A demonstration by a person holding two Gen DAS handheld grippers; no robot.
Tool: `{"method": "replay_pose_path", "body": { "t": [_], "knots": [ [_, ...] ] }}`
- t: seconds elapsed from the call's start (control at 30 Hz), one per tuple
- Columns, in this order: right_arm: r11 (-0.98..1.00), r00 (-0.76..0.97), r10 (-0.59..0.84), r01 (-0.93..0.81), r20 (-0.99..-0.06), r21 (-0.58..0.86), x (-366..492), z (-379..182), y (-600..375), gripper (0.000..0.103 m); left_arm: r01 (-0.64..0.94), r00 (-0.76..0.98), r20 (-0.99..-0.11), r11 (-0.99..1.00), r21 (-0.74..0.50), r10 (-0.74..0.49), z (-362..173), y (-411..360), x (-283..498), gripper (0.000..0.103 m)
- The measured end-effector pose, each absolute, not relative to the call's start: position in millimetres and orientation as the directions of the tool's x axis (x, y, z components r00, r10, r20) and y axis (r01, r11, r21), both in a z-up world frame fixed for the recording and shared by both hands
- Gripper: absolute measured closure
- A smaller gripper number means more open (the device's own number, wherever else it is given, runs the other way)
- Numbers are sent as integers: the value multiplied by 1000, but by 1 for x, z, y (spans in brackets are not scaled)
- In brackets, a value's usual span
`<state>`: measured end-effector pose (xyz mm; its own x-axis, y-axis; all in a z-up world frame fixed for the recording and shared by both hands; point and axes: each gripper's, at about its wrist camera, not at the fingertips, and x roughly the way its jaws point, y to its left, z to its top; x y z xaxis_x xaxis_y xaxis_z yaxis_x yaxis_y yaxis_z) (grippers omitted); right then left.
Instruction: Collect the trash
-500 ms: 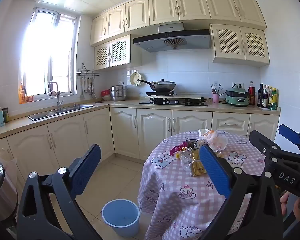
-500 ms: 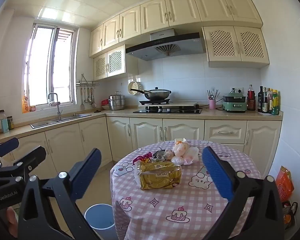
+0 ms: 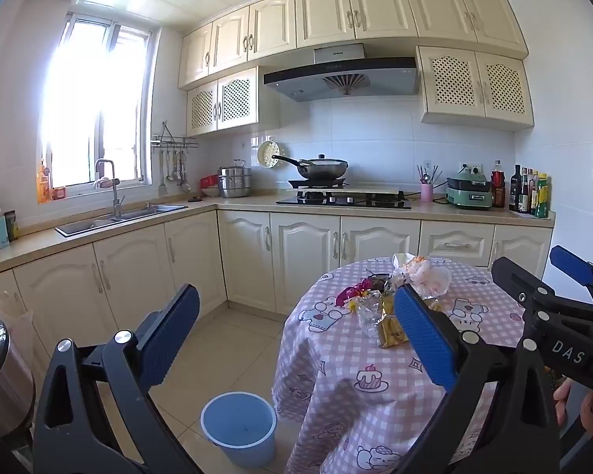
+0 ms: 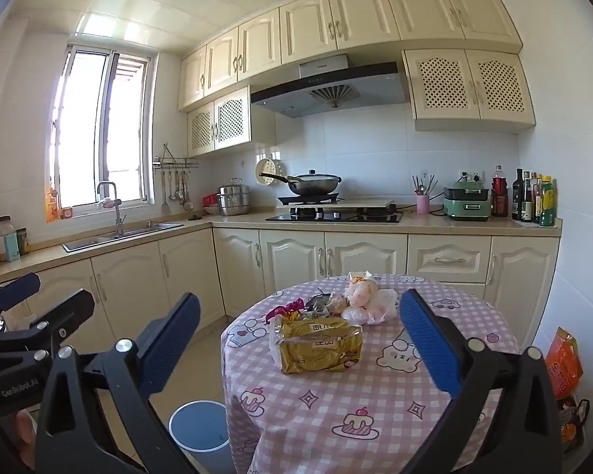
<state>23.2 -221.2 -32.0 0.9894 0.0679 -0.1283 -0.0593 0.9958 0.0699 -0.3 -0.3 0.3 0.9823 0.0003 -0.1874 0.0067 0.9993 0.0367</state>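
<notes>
Nothing looks collected yet: the left gripper (image 3: 296,331) and right gripper (image 4: 300,339) both have their jaws wide apart with nothing in them. The wrappers (image 4: 320,345) lie heaped on the table (image 4: 375,414) ahead of both. The blue bin (image 3: 239,426), low and left of the right gripper, looks empty.

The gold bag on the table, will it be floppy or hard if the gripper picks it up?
The gold bag looks like thin, shiny, crinkled plastic, so it will probably bend and sag. It seems light for its size. That glossy film may slip between the pads, so a firm pinch would likely help.
</notes>
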Motion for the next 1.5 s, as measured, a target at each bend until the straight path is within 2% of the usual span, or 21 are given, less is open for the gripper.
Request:
{"method": "replay_pose_path", "body": {
  "t": [1.5],
  "knots": [
    [996,987,74,-65,-146,65,29,-41,-220,4,-1,980,-198,1000,31,7,-7,2,3,7]
  ]
}}
